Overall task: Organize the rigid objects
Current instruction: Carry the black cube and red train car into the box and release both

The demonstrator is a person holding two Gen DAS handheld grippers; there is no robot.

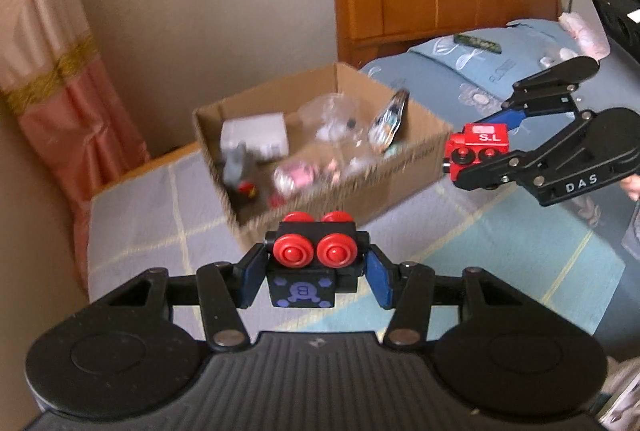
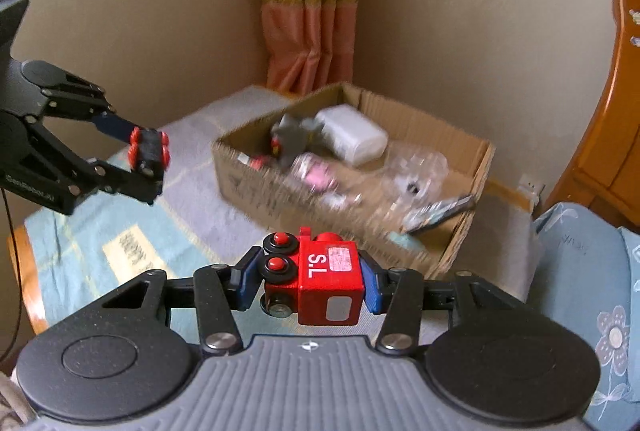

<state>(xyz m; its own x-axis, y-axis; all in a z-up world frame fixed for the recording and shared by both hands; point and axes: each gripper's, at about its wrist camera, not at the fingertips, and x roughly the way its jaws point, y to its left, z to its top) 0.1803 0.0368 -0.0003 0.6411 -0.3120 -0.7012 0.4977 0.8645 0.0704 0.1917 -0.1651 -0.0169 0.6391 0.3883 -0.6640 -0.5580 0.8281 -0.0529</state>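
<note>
- Above the bed, the left hand-held gripper (image 1: 316, 271) clamps a black toy train car (image 1: 314, 263); the right hand-held gripper (image 2: 306, 281) clamps a red toy locomotive (image 2: 320, 279).
- Short of the cardboard box (image 1: 400, 171), either toy could miss if released early.

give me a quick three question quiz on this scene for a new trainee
1. True or false: the left gripper has its jaws shut on the black toy wagon.
2. What letters are printed on the red toy engine held by the right gripper?
3. Multiple choice: the cardboard box is A) empty, B) already holding several items, C) taped shut.

Key:
1. True
2. S.L
3. B; a white box and clear plastic lie inside, among others.
</note>
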